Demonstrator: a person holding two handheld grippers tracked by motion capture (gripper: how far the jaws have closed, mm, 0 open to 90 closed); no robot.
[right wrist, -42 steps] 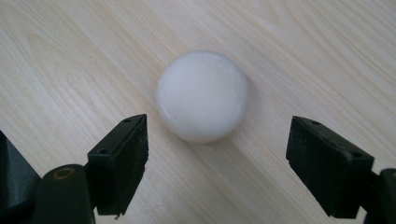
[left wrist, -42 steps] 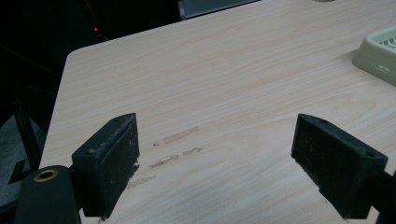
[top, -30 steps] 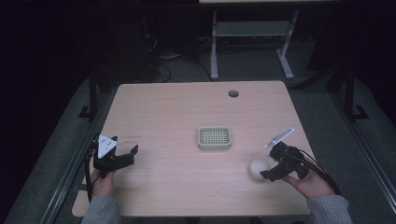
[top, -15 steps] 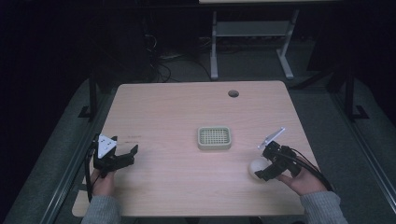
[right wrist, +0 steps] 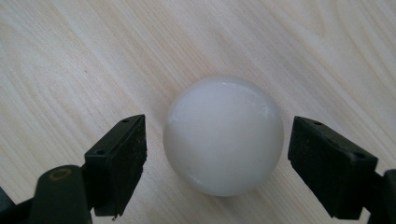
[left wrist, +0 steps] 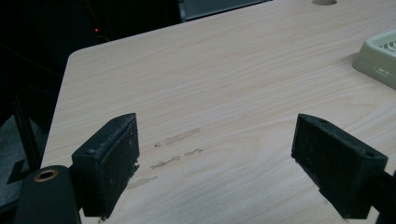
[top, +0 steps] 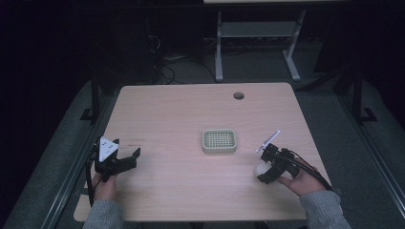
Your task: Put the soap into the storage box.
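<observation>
1. Jaws of the right gripper (right wrist: 215,154) stand spread on either side of a smooth, white, round ball (right wrist: 223,135), with a narrow gap showing on each side, so neither pad touches it in the right gripper view.
2. The ball rests on the pale, wood-grain table top (right wrist: 70,56). In the high view it (top: 261,168) lies at the near right of the table (top: 181,114), right at the front of the right gripper (top: 265,172) and partly hidden by it.
3. A hand (top: 297,180) in a grey sleeve holds that gripper from the near right edge, and a black cable runs back from it over the wrist.
4. A small, pale green, rectangular plastic tray with a grid top (top: 219,140) sits near the middle of the table, left of and farther than the ball, apart from it.
5. The left gripper (top: 128,160) rests at the near left of the table, well apart from both ball and tray, with a grey 3-cornered plate on top.
6. In the left gripper view its 2 black jaws (left wrist: 229,161) are wide apart with bare table between them; a corner of the tray (left wrist: 380,56) shows at the far right.
7. A round hole (top: 239,95) is cut in the table near its far edge, right of centre.
</observation>
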